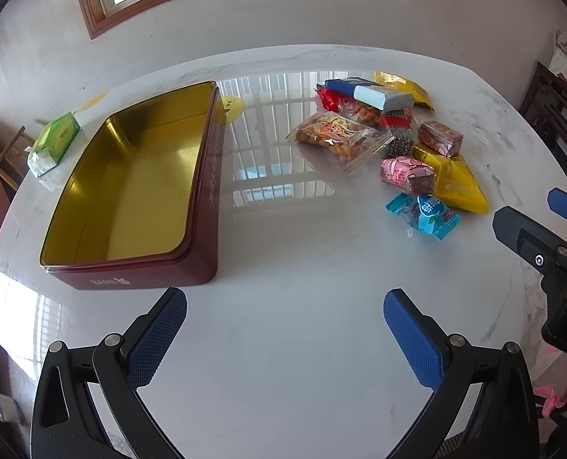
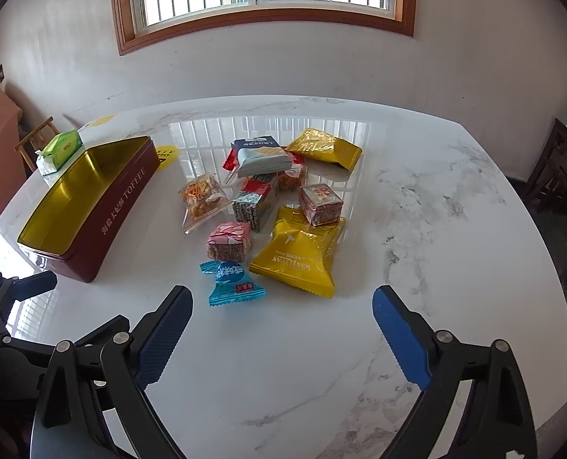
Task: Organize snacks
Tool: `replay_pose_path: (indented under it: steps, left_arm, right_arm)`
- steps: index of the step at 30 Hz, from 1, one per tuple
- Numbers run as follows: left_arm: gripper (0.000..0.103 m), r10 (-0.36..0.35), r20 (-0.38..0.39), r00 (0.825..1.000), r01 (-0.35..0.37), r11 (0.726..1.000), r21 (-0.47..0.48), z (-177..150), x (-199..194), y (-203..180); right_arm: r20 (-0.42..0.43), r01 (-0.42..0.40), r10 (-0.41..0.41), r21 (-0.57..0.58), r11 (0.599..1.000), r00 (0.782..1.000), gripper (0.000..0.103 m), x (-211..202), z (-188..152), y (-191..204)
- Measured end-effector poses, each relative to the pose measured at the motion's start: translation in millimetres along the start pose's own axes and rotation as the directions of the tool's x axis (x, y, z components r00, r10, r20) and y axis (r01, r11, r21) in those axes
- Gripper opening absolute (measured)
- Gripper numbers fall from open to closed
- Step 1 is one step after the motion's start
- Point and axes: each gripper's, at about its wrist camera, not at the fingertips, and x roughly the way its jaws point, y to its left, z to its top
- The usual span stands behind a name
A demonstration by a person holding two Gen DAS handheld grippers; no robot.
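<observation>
An open maroon tin with a gold inside stands on the white marble worktop. The snacks lie in a loose heap to the right of the tin, apart from it: a clear bag of orange crackers nearest the tin, a pink wrapped block, a blue candy packet and a large yellow pouch farther right. A green tissue pack sits on the tin's far left side. The left tool hovers just in front of the tin, spread wide and holding nothing. The right tool hangs further right of the tin, before the blue packet, also wide and holding nothing.
</observation>
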Motion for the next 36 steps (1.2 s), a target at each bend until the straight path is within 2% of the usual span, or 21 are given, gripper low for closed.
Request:
replay_pose_path:
  steps: [11,14,18,23,28,33,36]
  left_arm:
    - [0.101,-0.006,0.005,1.0,0.006,1.0,0.015,11,-2,-6]
    - [0.093,-0.021,0.003,1.0,0.021,1.0,0.013,17,-3,-6]
    - [0.089,-0.015,0.014,1.0,0.015,0.999,0.031,26,-4,-6]
    - [0.087,-0.008,0.024,1.0,0.006,0.999,0.044,39,-2,-4]
    - [0.084,-0.018,0.001,1.0,0.018,1.0,0.02,50,6,3]
    - [0.084,-0.007,-0.009,1.0,0.007,1.0,0.017,56,12,5]
    - [0.084,0.003,-0.013,1.0,-0.003,1.0,0.024,60,15,4]
  right_arm:
    - [0.01,0.003,-0.003,0.014,1.0,1.0,0.094,4,3,-16]
    - [0.001,0.008,-0.008,0.004,1.0,1.0,0.085,8,4,-22]
    - [-0.012,-0.008,0.008,0.007,1.0,1.0,0.079,17,11,-32]
    - [-0.03,-0.024,0.024,0.004,1.0,0.999,0.073,43,30,-46]
    - [-0.057,-0.039,0.039,0.011,0.999,0.998,0.067,73,47,-57]
    - [-0.071,-0.03,0.028,-0.019,0.999,0.997,0.065,102,63,-59]
    - [-0.094,-0.052,0.05,-0.029,0.998,0.994,0.061,116,67,-57]
